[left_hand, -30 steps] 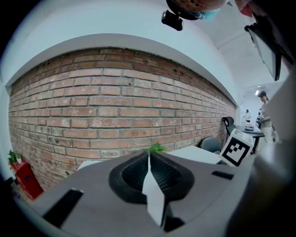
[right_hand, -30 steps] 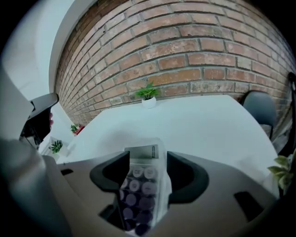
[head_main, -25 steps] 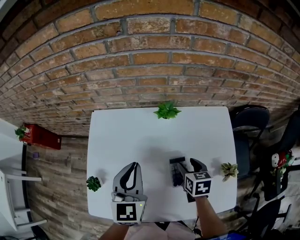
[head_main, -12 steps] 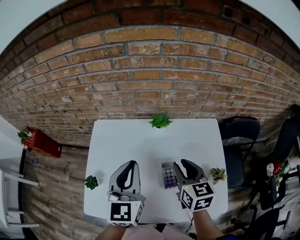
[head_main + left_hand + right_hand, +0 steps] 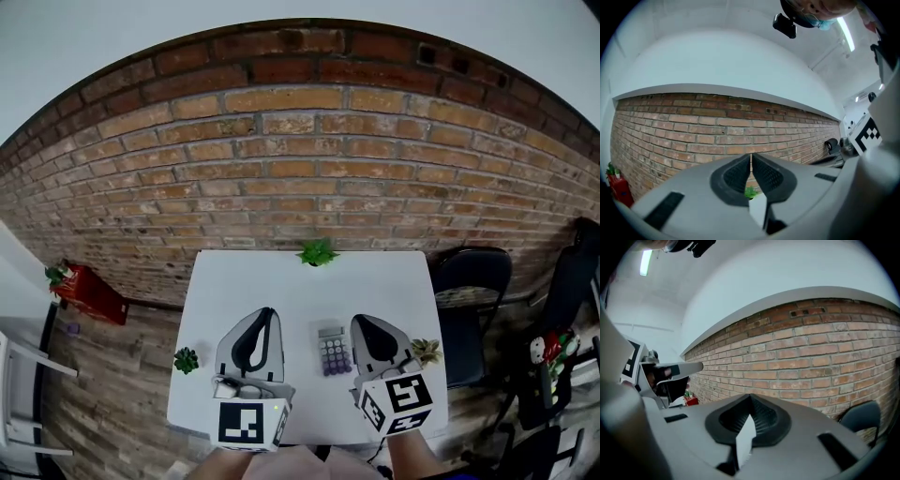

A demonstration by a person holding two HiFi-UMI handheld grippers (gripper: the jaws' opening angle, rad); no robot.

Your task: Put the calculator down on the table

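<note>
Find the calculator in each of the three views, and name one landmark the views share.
Head view: the calculator lies lower middle, on the white table.
Left gripper view: not in it.
Right gripper view: not in it.
Shared landmark: the brick wall, in all three.

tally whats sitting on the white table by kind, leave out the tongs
potted plants: 3
calculator: 1
total: 4
</note>
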